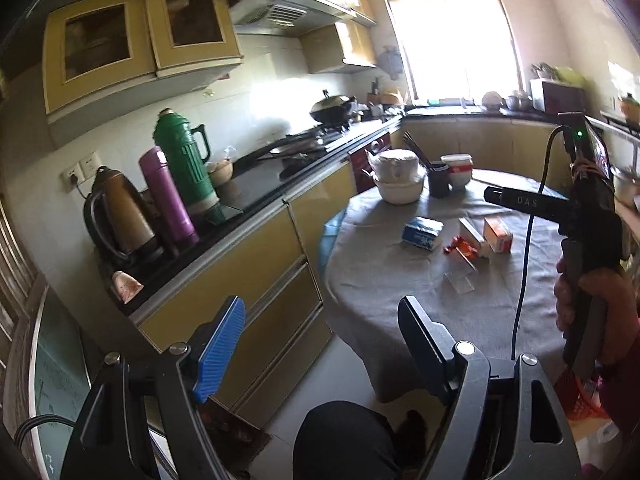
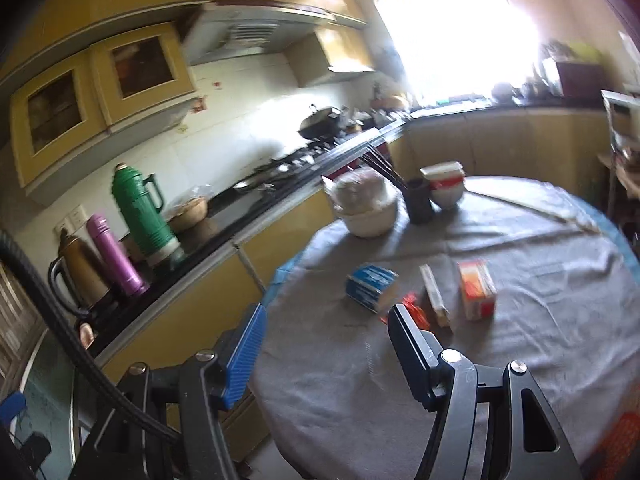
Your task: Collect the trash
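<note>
Printing on the blue carton (image 2: 370, 286) and orange carton (image 2: 477, 295) ahead of the right gripper (image 2: 324, 354) is motion-blurred and unreadable. The red wrapper (image 2: 416, 312) is partly hidden behind that gripper's right finger. The window (image 1: 448, 28) beyond the left gripper (image 1: 320, 354) is overexposed. The worktop (image 2: 580, 320) runs past the right edge.

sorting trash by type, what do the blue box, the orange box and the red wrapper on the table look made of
Blue box: likely printed cardboard, matte, with folded edges. Orange box: likely cardboard too, flat faces and sharp corners. Red wrapper: probably foil or plastic film, crinkled and shiny.
</note>
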`<state>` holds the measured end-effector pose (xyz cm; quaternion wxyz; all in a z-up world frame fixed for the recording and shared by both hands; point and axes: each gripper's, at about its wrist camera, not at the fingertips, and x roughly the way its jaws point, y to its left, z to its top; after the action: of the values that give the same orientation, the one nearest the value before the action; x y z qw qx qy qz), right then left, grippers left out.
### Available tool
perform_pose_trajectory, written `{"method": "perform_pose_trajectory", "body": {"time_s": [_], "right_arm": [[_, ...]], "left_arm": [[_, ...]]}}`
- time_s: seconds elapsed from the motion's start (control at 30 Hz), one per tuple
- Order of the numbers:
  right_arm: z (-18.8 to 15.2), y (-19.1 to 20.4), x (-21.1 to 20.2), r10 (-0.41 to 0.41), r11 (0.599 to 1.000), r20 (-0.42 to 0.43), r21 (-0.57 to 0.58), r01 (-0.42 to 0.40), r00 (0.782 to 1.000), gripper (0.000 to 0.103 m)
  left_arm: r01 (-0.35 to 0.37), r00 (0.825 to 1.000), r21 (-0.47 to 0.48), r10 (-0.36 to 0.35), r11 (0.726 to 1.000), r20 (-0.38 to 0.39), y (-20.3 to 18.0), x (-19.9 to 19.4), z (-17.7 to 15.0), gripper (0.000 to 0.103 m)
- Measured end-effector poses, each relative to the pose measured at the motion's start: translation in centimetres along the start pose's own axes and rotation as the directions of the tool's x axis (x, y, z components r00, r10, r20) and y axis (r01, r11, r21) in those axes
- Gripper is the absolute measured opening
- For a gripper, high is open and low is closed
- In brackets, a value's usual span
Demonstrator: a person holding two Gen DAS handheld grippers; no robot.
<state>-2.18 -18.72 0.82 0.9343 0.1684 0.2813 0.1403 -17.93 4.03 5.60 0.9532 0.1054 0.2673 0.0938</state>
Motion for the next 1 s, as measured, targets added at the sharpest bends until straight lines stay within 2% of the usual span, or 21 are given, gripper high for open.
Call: {"method": "perform_pose_trajectory", "body": {"time_s": [0.13, 0.27, 0.43, 0.5, 0.6, 0.8, 1.0], "right_arm": [[-0.2, -2.4, 0.5, -0.007, 0.999, -0.016, 0.041, 0.008, 1.0, 0.068], [-0.2, -4.8, -0.5, -0.007, 1.0, 0.017, 0.024, 0.007, 1.0, 0.068], [-1.1, -10.5, -3.1, -0.069, 0.998, 0.074, 0.001, 0.069, 0.995, 0.068], [-1.8, -13.4, -4.1, -0.12, 0.993, 0.086, 0.013, 0.119, 0.989, 0.068], [-2.3, -16.7, -4.8, -0.152, 0.987, 0.072, 0.059, 0.148, 0.986, 0.068], [-2.5, -20.8, -5.7, -0.127, 0.986, 0.058, 0.114, 0.119, 0.99, 0.068], [-3.8, -23.3, -6.4, -0.117, 0.982, 0.039, 0.154, 0.11, 0.992, 0.068]], "left_arm": [[0.003, 1.0, -0.016, -0.004, 1.0, -0.023, -0.1, 1.0, 0.0, 0.079], [0.027, 0.996, -0.077, -0.034, 0.997, -0.081, -0.2, 3.3, 0.6, 0.079], [0.021, 0.986, -0.105, -0.038, 0.994, -0.164, -1.6, 6.8, 1.8, 0.079], [0.015, 0.983, -0.089, -0.031, 0.996, -0.179, -2.5, 7.5, 2.2, 0.079], [0.011, 0.984, -0.066, -0.023, 0.998, -0.177, -4.1, 8.3, 3.2, 0.079], [0.054, 0.978, -0.067, -0.067, 0.996, -0.2, -7.6, 9.9, 4.9, 0.079], [0.128, 0.958, -0.046, -0.135, 0.991, -0.252, -12.3, 12.4, 5.9, 0.079]]}}
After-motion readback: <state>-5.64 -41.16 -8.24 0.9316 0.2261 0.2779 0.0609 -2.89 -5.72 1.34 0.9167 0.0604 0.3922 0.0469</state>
